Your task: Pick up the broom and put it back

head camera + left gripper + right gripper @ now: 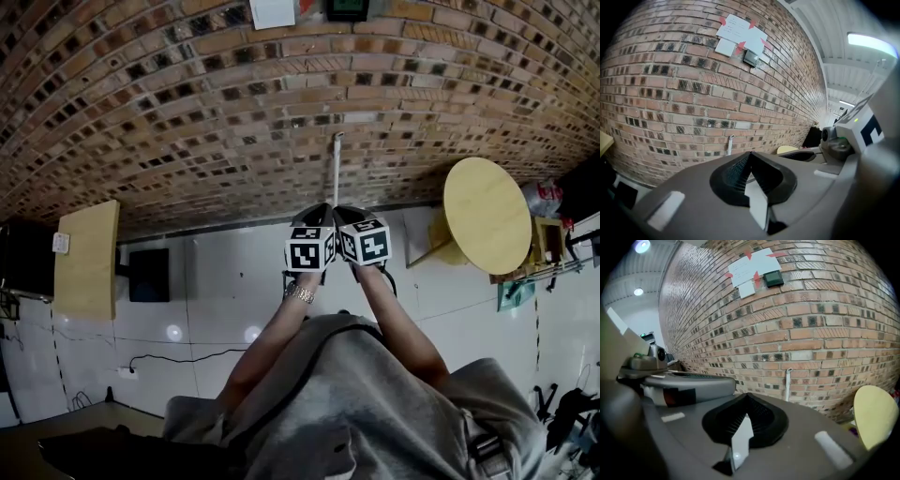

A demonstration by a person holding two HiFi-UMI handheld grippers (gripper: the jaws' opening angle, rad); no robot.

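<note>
Leaning upright against the brick wall (187,103), straight ahead of both pairs of jaws and well apart from them, is a thin white pole that I take for the handle of the broom (336,169). Its lower end and any bristles are hidden behind the grippers in the head view.

The left gripper (749,155) has its jaws pressed together with nothing between them. The right gripper (747,397) is the same, closed tip to tip and empty. The two are held side by side, nearly touching, and both point at the pole. From the left gripper the broom shows just left of the jaw tips, and from the right gripper it shows to their right.

Neither gripper has hold of the broom, and it stands against the wall as a stored broom would. That fits a broom already set back with the jaws released and drawn away. It equally fits one waiting at its place to be taken up, and these pictures do not settle which.

A round yellow surface (487,216) stands off to the right of the jaws, and taped papers (752,266) hang high on the wall above them.
</note>
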